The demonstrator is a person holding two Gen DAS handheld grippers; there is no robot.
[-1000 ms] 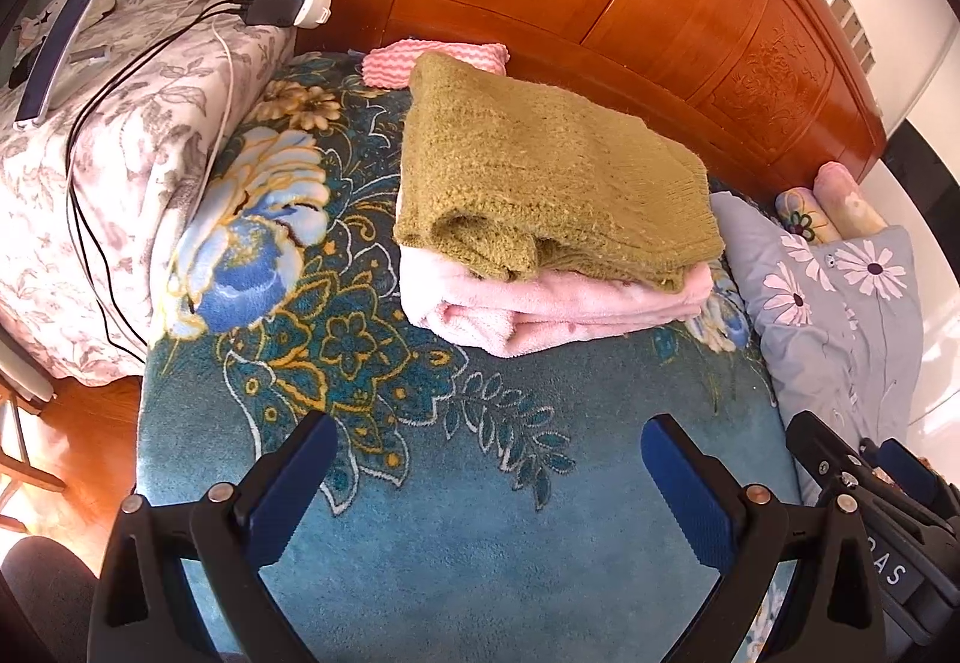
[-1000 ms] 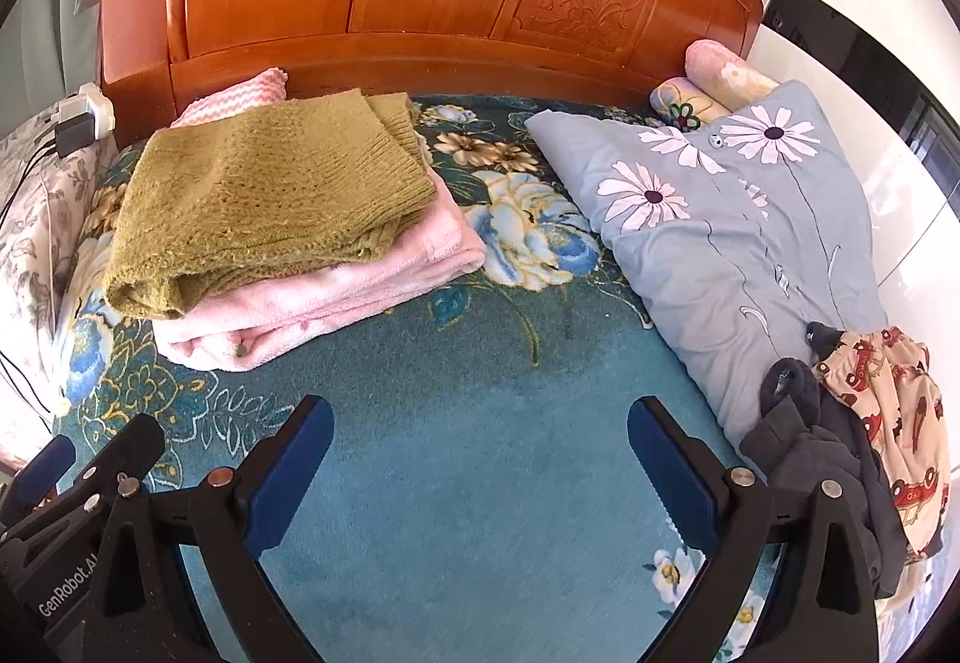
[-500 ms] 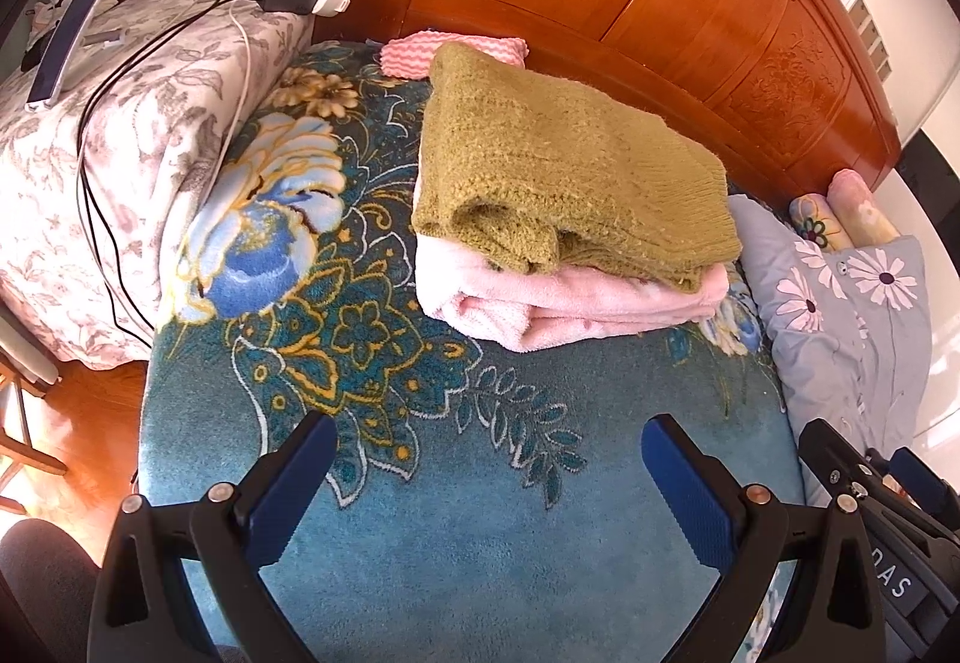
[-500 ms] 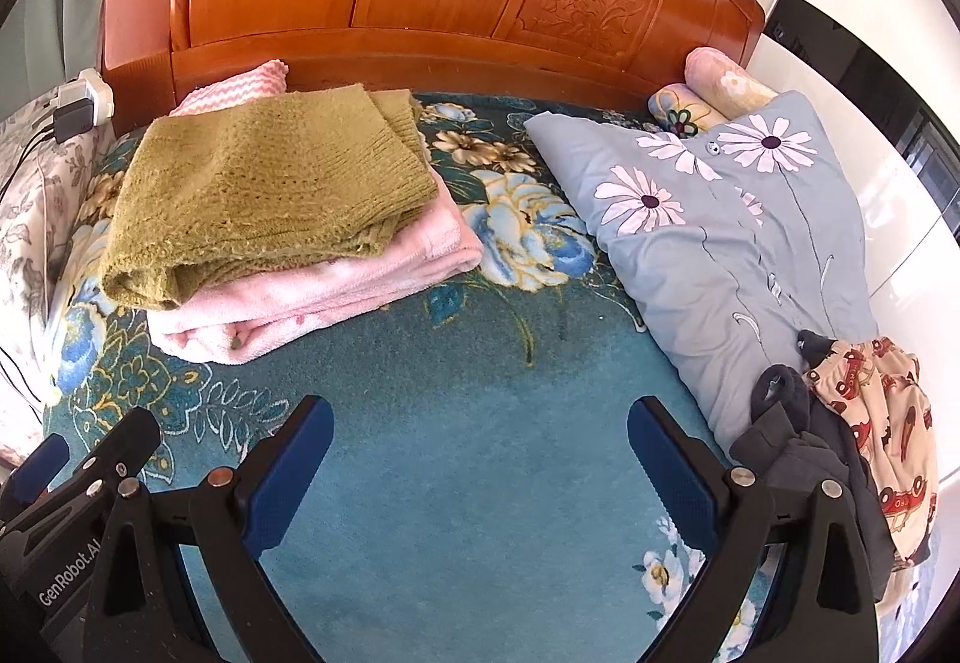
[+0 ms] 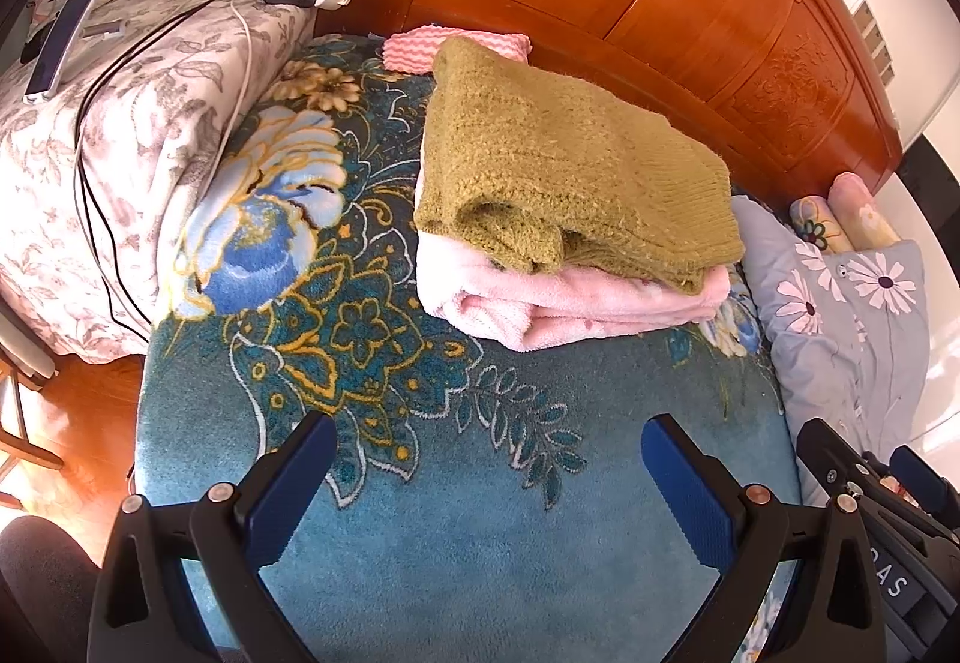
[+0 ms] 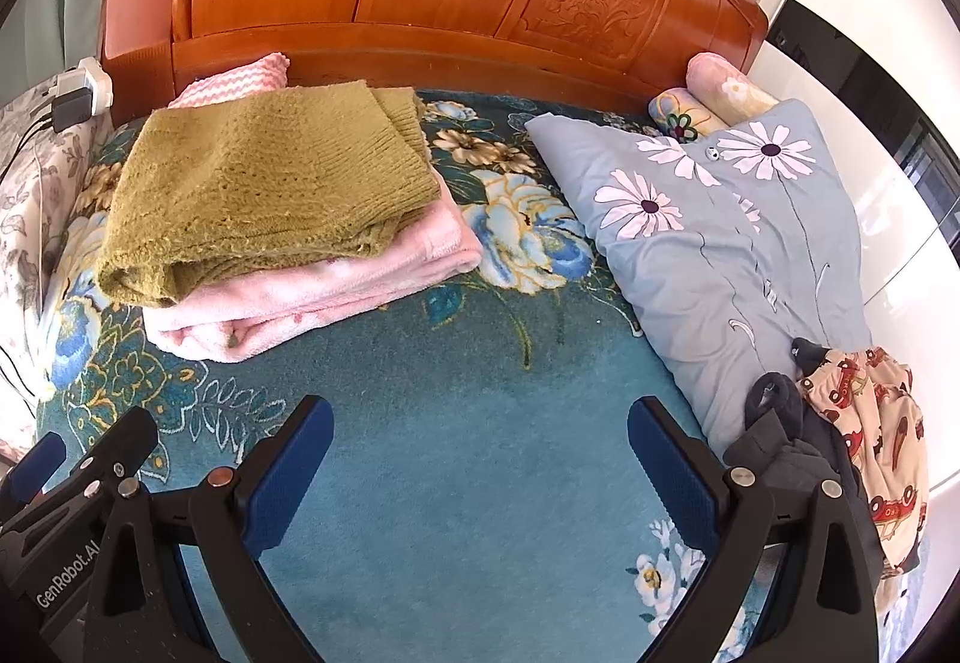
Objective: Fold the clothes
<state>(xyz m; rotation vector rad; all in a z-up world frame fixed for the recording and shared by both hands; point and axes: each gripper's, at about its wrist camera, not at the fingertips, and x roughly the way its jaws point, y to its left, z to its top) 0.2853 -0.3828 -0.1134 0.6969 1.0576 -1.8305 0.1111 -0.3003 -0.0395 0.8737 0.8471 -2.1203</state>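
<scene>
Teal floral blanket (image 6: pixel 480 423) lies under both grippers, left (image 5: pixel 489 477) and right (image 6: pixel 480 459), jaws wide, holding nothing.

Bed (image 6: pixel 480 453) under teal floral blanket, bearing folded pink garment (image 6: pixel 336 285), grey daisy pillow (image 6: pixel 720 243), crumpled clothes (image 6: pixel 840 423)

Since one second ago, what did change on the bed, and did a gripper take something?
Only the cameras shifted slightly. The left gripper and right gripper stay open and empty. The olive sweater still lies folded on the pink garment; the unfolded clothes are untouched.
</scene>
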